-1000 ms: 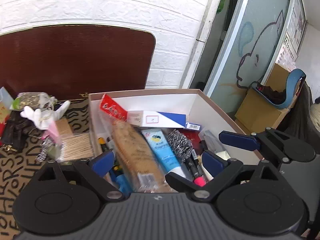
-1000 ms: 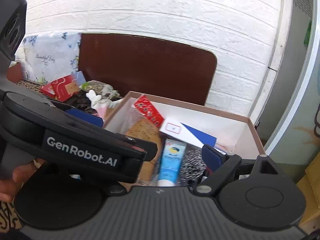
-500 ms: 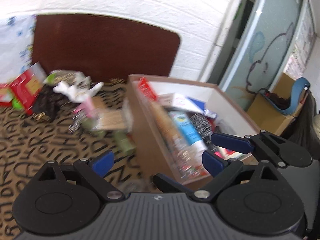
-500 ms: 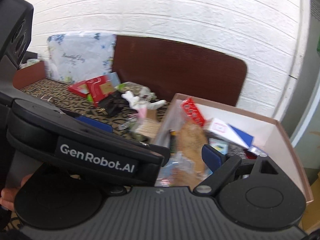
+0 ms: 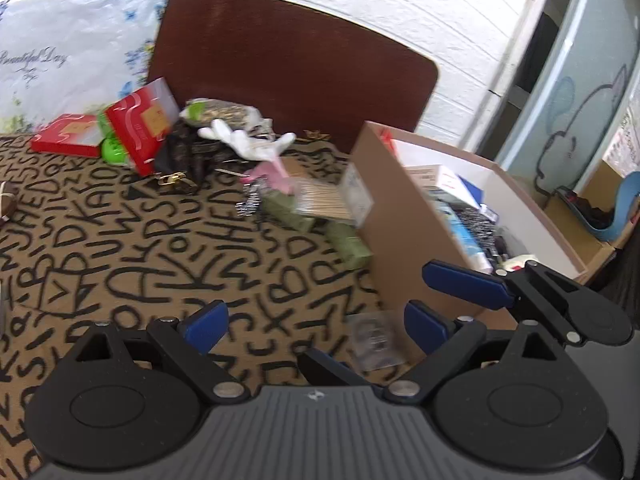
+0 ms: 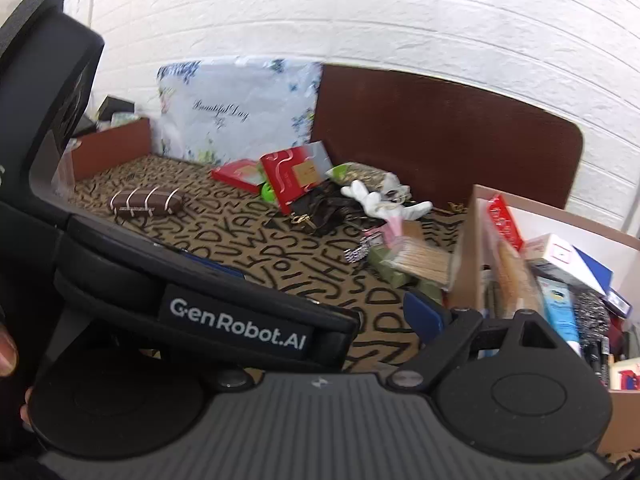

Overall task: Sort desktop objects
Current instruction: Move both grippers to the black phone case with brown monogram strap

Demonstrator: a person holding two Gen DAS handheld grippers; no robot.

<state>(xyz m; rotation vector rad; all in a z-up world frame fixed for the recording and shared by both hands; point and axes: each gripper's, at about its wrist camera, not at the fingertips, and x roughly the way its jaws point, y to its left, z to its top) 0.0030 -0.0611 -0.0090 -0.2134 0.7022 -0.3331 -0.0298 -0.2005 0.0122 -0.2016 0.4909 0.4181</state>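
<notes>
Left to right: loose items remain clustered on the letter-patterned bench, red packet leaning against the pile, cotton swab pack touching the cardboard box that collects sorted items, while left gripper and right gripper hover empty, fingers released, presumably ready for a pick.

Both views are brightly and evenly lit, daylight-like, with no hard shadows. The white brick wall beyond the jaws is nearly washed out. Fisheye distortion bends straight lines strongly toward the edges, and the corners go dark. Motion blur smears the cardboard box to the right of the jaws and the clutter ahead of them, while the lettered mat just ahead stays fairly readable. The gripper body nearest the lens is sharp.
</notes>
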